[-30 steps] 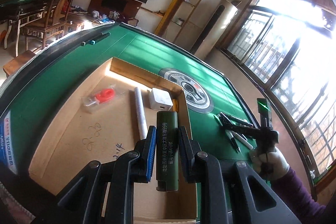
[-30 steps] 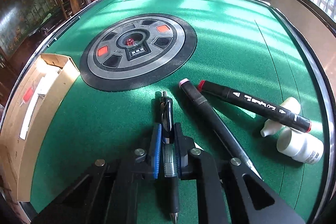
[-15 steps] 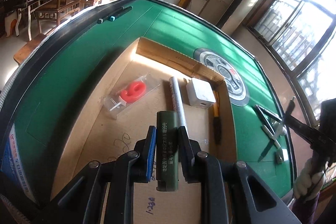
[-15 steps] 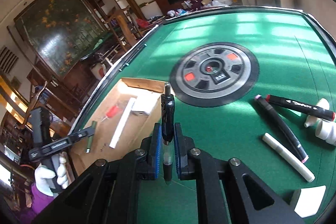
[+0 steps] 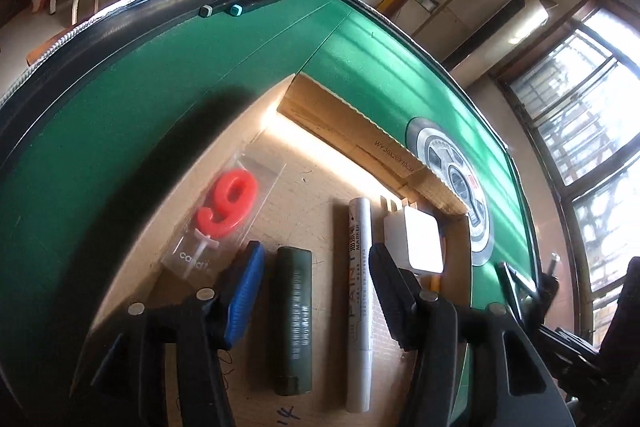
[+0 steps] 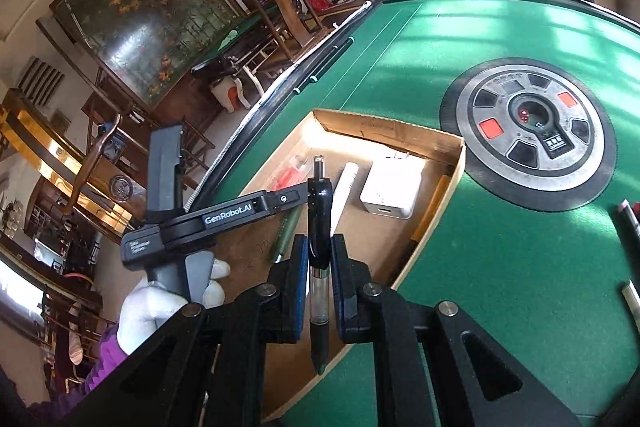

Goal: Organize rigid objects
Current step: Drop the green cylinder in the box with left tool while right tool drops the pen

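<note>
My left gripper is open inside the cardboard box. The dark green marker lies free on the box floor between the spread jaws, beside a white paint marker. My right gripper is shut on a black gel pen and holds it above the box's near side. The left gripper also shows in the right wrist view, low over the box, with the green marker beside it.
The box also holds a red number-nine candle in its packet, a white charger and a yellow-handled tool. Two teal-capped markers lie at the table's far edge. Loose markers lie on the green felt at right.
My left gripper lowered into the box, opened and let go of the green marker. My right gripper carried the black pen from the felt to above the box.
</note>
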Demonstrator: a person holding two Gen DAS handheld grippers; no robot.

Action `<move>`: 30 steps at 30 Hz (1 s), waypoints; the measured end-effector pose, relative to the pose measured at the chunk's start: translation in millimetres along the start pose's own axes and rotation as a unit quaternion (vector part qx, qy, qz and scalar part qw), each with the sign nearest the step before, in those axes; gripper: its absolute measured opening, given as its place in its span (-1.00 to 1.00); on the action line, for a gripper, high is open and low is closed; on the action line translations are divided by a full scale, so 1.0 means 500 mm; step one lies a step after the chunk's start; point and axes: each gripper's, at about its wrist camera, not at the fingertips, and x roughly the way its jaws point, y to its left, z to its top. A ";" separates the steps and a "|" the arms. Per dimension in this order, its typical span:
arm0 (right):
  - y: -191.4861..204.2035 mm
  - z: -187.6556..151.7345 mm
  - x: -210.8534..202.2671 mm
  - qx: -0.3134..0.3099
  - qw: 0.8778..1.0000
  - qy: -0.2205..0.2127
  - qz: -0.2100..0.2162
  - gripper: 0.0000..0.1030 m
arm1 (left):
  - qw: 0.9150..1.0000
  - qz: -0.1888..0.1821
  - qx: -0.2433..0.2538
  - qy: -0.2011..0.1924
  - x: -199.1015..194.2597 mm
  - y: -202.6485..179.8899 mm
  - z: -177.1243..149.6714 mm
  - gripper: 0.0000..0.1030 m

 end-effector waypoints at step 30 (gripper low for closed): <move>-0.162 -0.113 -0.370 -0.002 0.901 -0.254 -0.353 1.00 | 0.998 -0.059 0.004 0.002 -0.019 -0.028 -0.029 0.72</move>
